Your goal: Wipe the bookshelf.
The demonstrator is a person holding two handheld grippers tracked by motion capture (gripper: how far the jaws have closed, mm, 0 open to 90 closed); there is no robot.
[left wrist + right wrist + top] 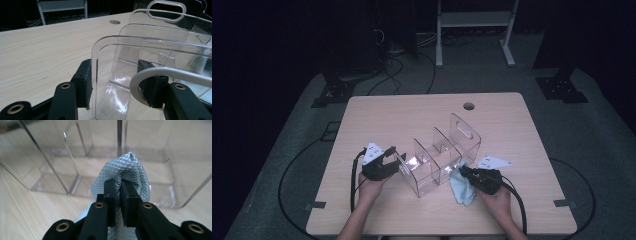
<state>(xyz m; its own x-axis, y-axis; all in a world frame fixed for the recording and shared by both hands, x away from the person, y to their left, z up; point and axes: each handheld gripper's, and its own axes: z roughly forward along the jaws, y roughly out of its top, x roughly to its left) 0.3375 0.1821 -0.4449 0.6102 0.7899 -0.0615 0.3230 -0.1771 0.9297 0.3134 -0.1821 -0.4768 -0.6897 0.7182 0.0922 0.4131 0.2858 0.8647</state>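
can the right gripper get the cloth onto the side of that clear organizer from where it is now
Probably yes. The right gripper is shut on the light blue cloth, right beside the clear organizer wall, nothing between, while the left gripper grips its end wall.

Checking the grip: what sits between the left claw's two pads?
The clear organizer's end wall, standing between the pads in the left gripper view.

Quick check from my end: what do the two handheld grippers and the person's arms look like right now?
Both are black. The left gripper and right gripper each carry a grey three-cornered plate on top and trail a black cable looping back over the table edge. Up close, the fingers are flat black bars with brass-coloured rivets at the joints, and the left gripper's fingers have rough dark pads. The forearms are bare, no sleeves visible.
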